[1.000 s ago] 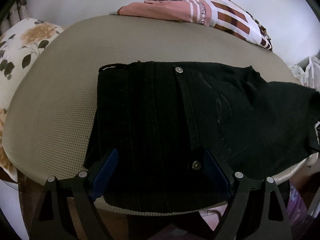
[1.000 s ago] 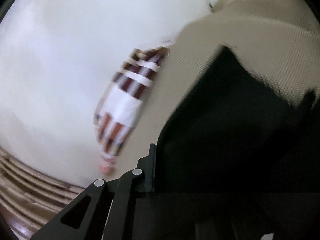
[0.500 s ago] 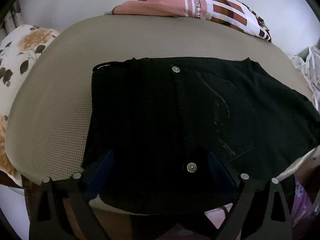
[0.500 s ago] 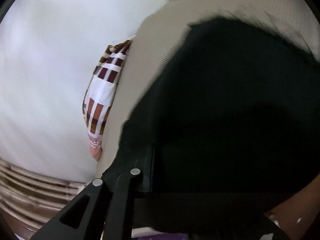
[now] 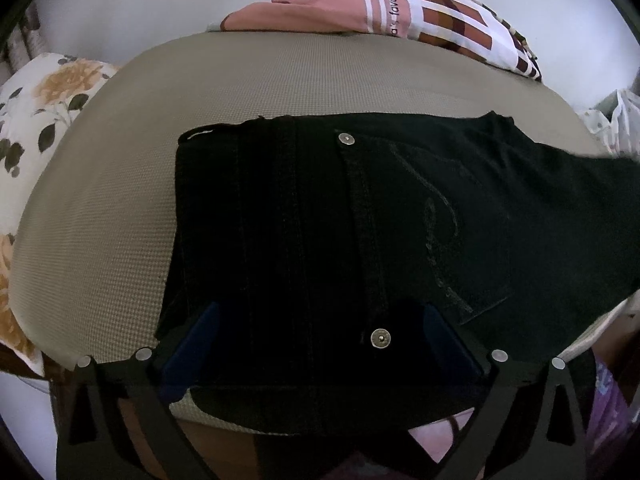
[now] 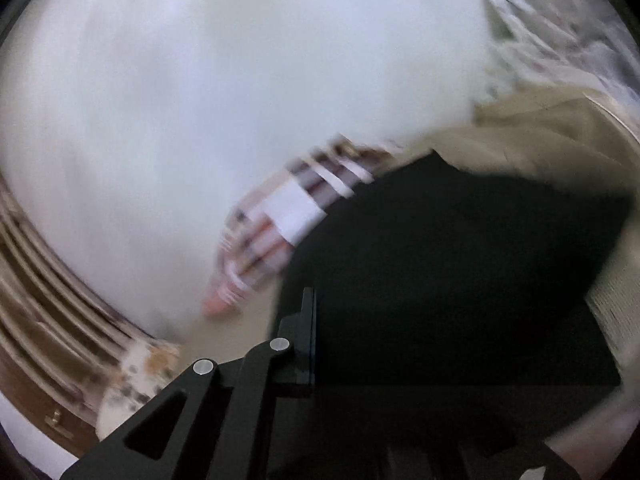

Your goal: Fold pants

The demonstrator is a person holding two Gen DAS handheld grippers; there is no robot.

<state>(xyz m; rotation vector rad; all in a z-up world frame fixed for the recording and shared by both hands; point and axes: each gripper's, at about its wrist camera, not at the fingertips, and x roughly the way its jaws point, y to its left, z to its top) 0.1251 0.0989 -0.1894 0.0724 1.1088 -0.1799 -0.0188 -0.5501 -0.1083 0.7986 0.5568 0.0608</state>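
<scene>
From the left wrist we see the black pants point(image 5: 360, 248) flat on a beige cushion point(image 5: 104, 216), floral pillow point(image 5: 44, 120) left, a checked cloth point(image 5: 420, 4) behind; our left gripper point(image 5: 320, 344) has just been opening, jaws spread over the waistband. The blurred right-wrist view shows our right gripper point(image 6: 316, 344) pinching the pants' fabric.

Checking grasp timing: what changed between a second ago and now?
The left gripper has just been opening; its jaws straddle the waistband of the black pants without pinching it. The right gripper, shut on the dark pant-leg fabric, swung it: the leg drooped off the table's right edge, now runs taut off-frame. Unchanged: waistband end on the beige table, patterned cloth behind.
</scene>
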